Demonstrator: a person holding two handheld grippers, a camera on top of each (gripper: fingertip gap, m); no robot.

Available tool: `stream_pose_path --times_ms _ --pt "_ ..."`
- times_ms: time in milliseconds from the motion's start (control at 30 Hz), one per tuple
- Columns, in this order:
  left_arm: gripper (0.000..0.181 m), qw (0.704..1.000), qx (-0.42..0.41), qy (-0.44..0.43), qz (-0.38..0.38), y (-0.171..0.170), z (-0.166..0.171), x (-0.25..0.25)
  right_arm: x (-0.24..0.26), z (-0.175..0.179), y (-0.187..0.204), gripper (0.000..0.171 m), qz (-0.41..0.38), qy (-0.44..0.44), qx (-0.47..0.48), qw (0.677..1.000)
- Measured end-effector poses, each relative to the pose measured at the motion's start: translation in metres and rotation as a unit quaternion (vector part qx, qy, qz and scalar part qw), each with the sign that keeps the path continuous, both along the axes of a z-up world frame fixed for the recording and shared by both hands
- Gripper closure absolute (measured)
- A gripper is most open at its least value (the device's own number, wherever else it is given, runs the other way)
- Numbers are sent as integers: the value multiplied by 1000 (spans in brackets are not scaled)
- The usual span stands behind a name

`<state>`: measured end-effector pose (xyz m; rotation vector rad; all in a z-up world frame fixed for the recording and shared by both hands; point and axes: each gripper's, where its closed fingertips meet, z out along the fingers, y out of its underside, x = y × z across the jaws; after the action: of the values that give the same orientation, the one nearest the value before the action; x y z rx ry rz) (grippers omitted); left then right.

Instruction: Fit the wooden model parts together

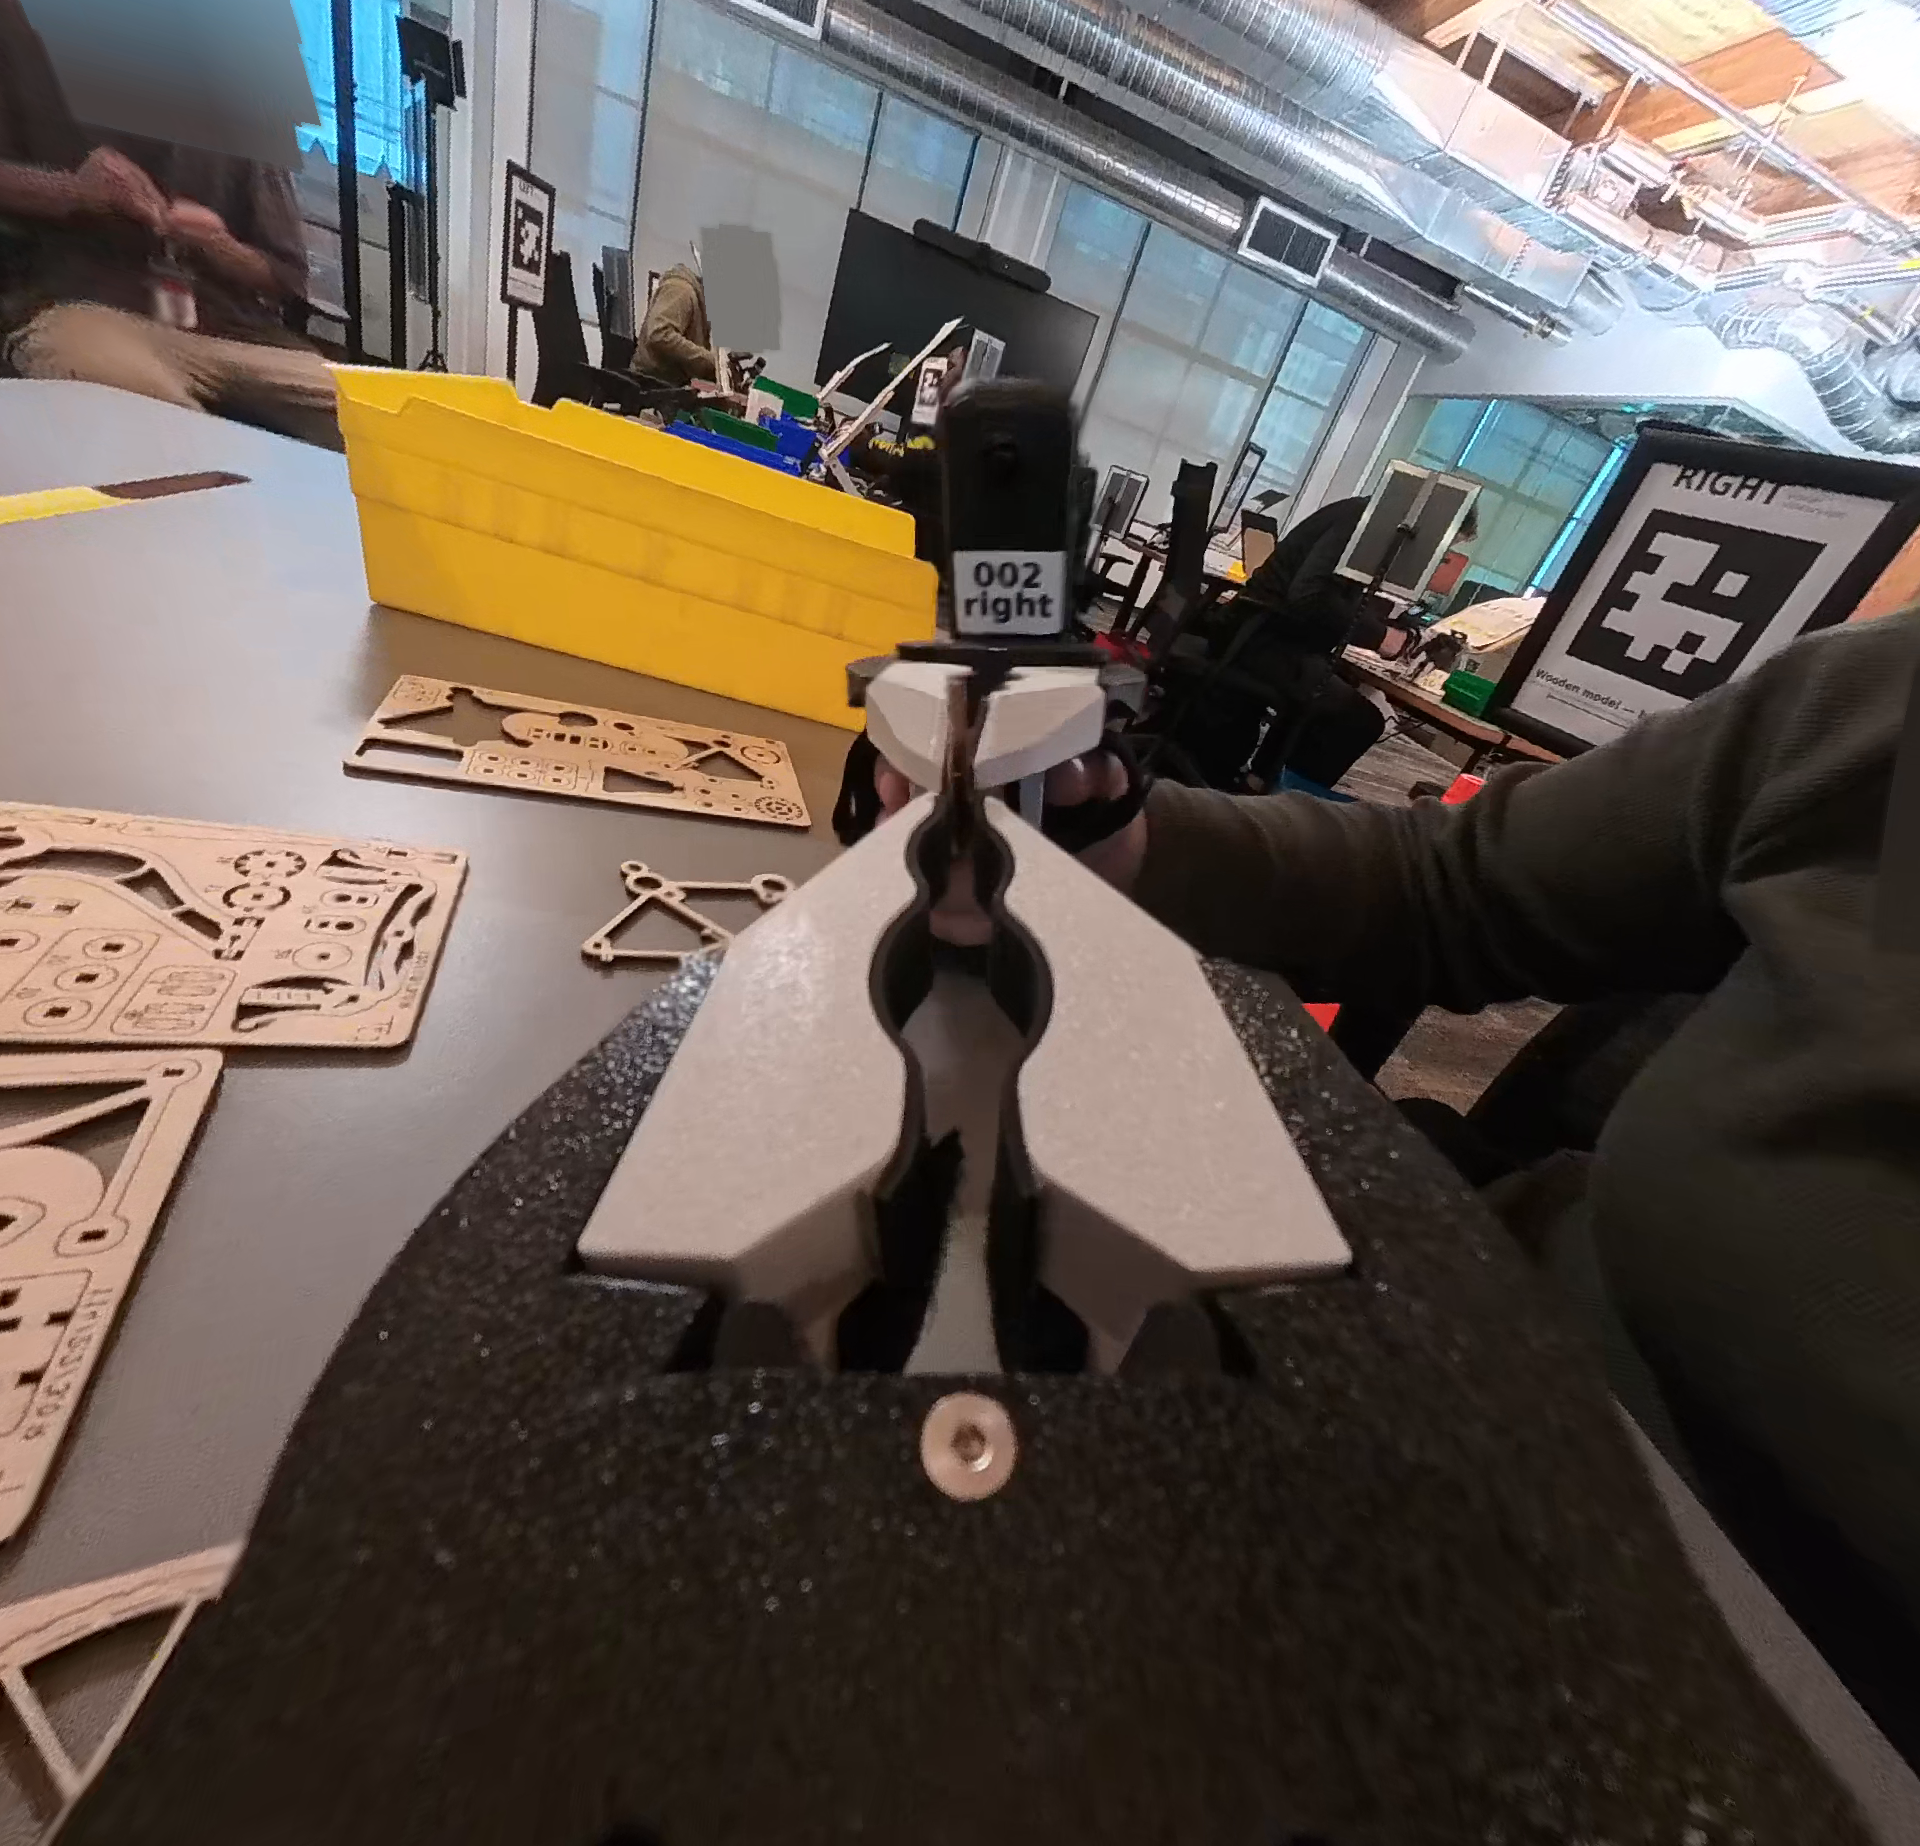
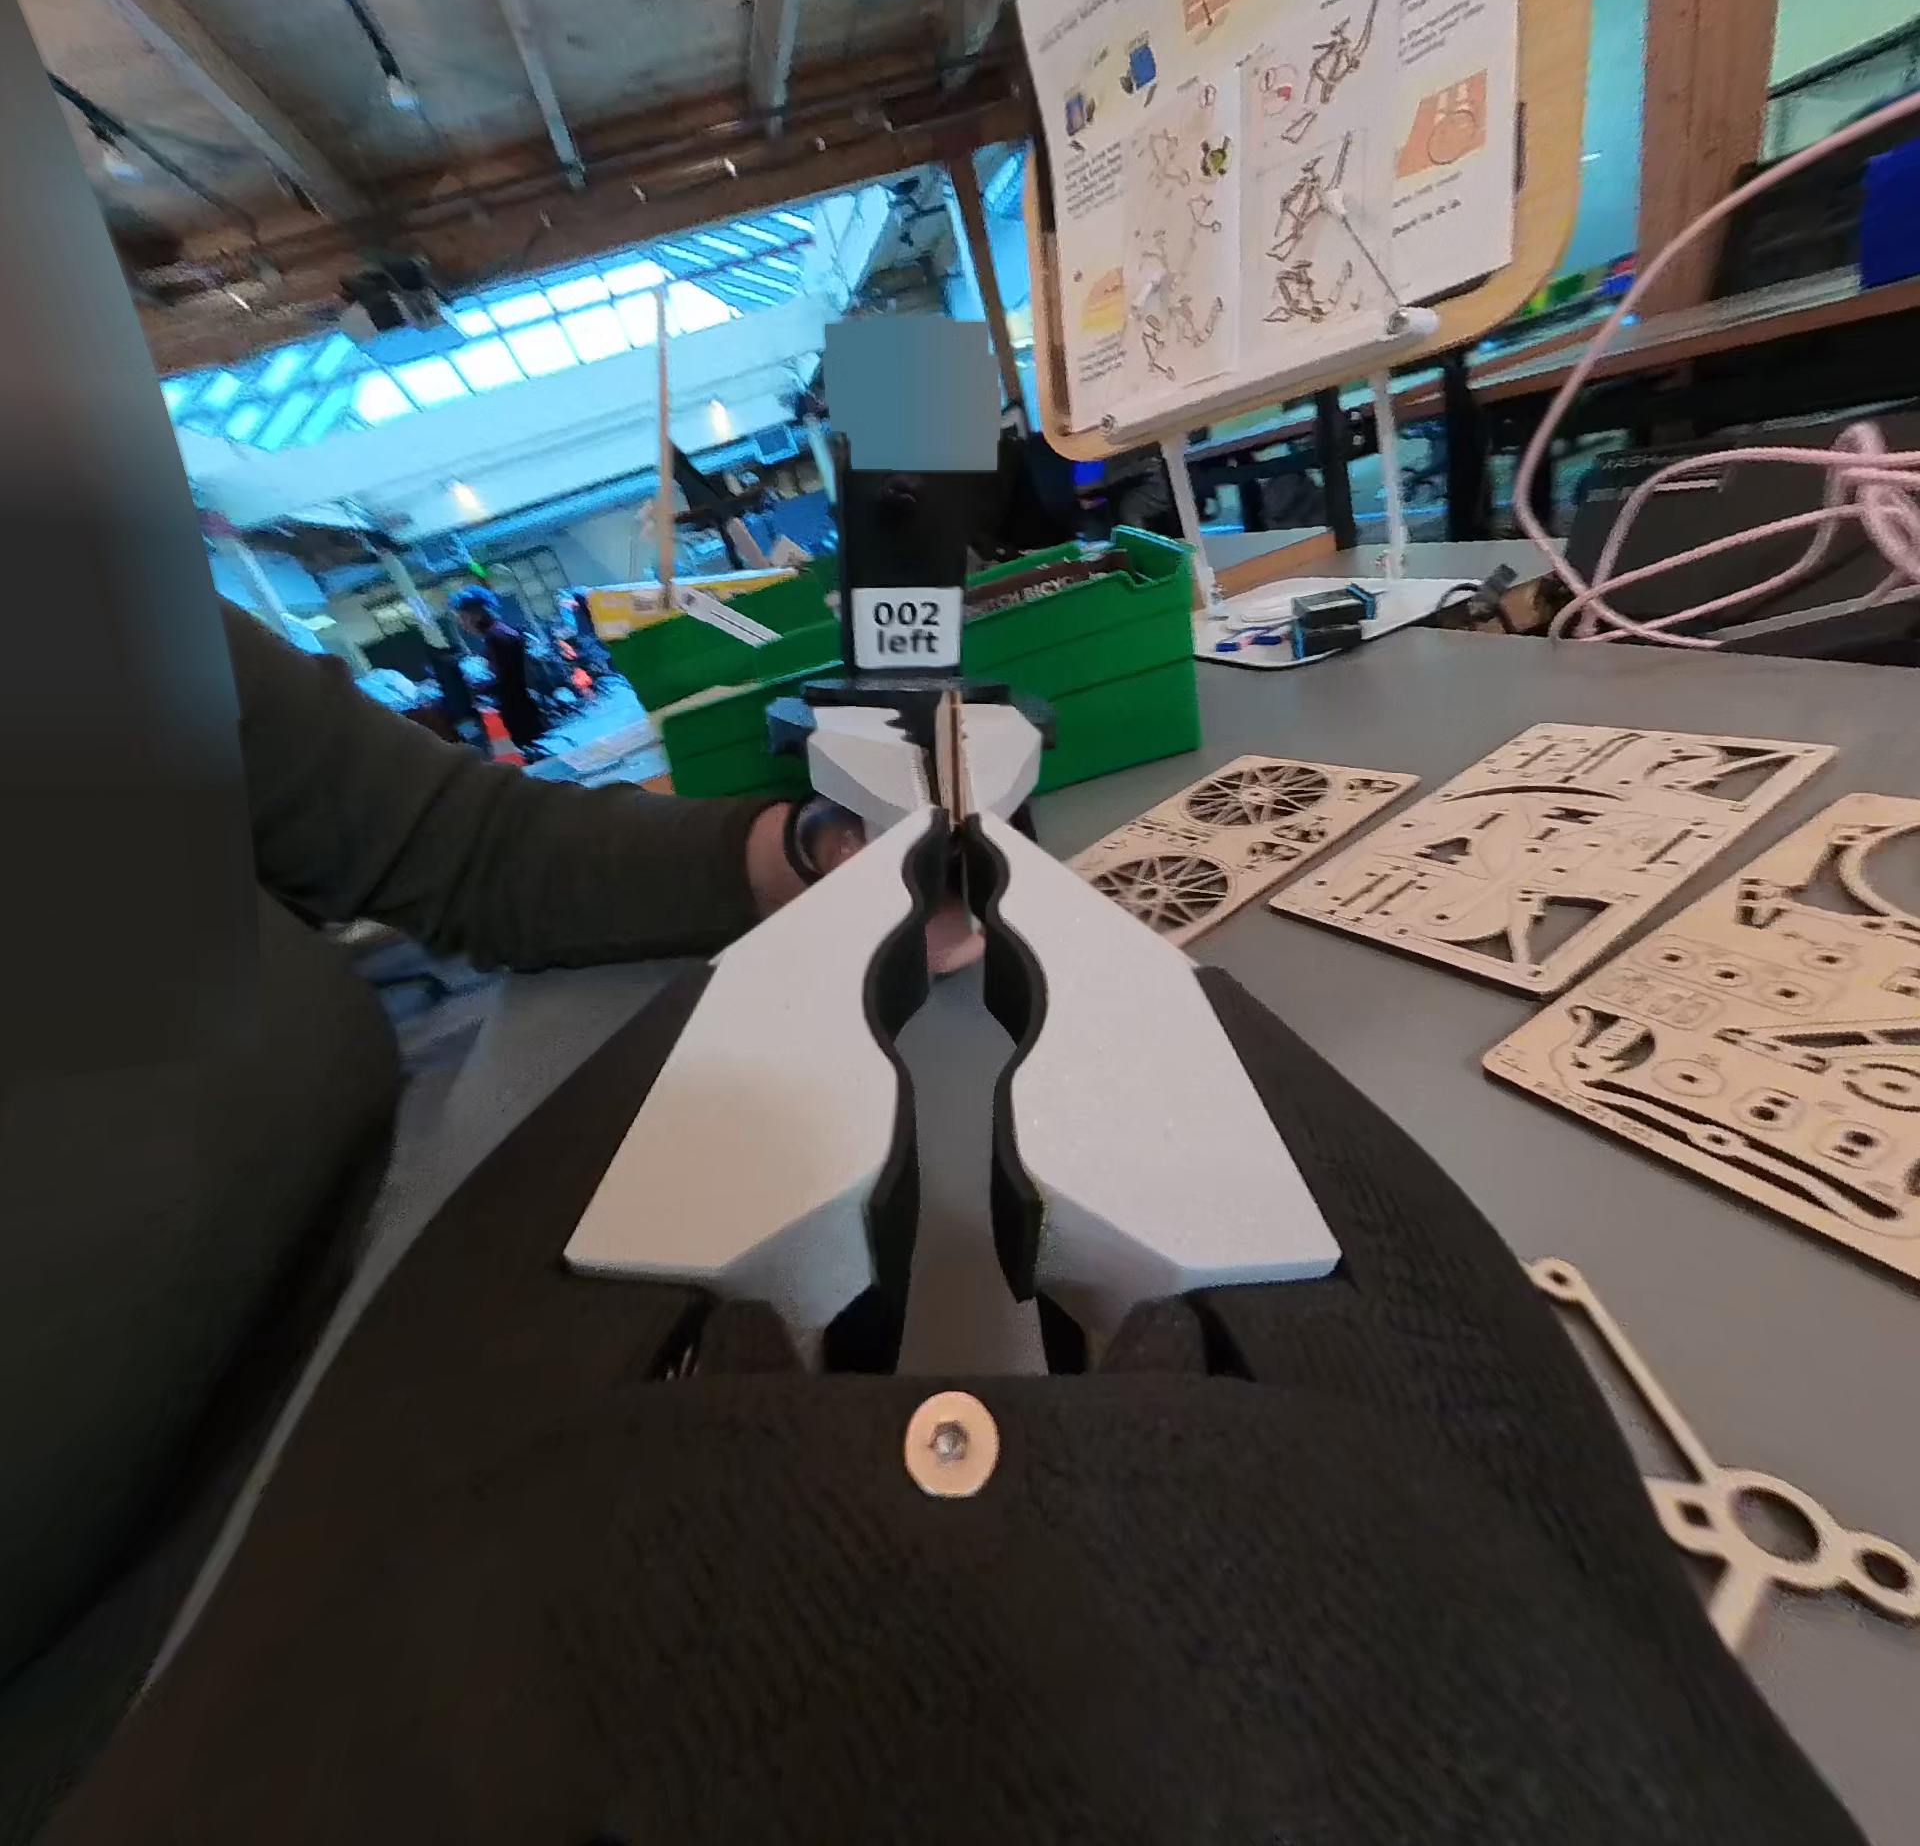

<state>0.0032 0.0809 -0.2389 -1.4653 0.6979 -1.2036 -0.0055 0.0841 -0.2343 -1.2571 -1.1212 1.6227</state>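
Two thin wooden pieces point(image 2: 952, 768), seen edge-on and upright, are pinched between the facing grippers above the table point(image 1: 208, 653). The left gripper point(image 1: 961, 820) and right gripper point(image 2: 961, 825) are each clamped on wood, tips nearly touching. This looks like the joining step; next comes a straight, aligned push. Cut sheets point(image 2: 1538, 851) lie beside.

An open-plan workshop or lab in a converted industrial loft — silver ventilation ducts point(image 1: 1091, 82) run under a timber ceiling, above glass partition walls point(image 1: 1195, 342). Beyond a yellow parts bin point(image 1: 623, 560) on the dark worktop point(image 1: 208, 653), people sit at cluttered benches. A printed marker board point(image 1: 1704, 591) stands to the bin's right.
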Motion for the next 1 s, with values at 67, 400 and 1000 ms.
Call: stream_pose_path --times_ms 67,400,1000 --pt "180 1000 -14 2 0 2 -2 -1 -1 -2 2 170 -21 -12 32 999" --pt "180 998 6 49 31 4 -9 0 -2 -9 5 170 -49 -50 71 995" --pt "180 992 36 82 92 14 -12 -8 -9 -10 13 169 -159 -84 168 969"
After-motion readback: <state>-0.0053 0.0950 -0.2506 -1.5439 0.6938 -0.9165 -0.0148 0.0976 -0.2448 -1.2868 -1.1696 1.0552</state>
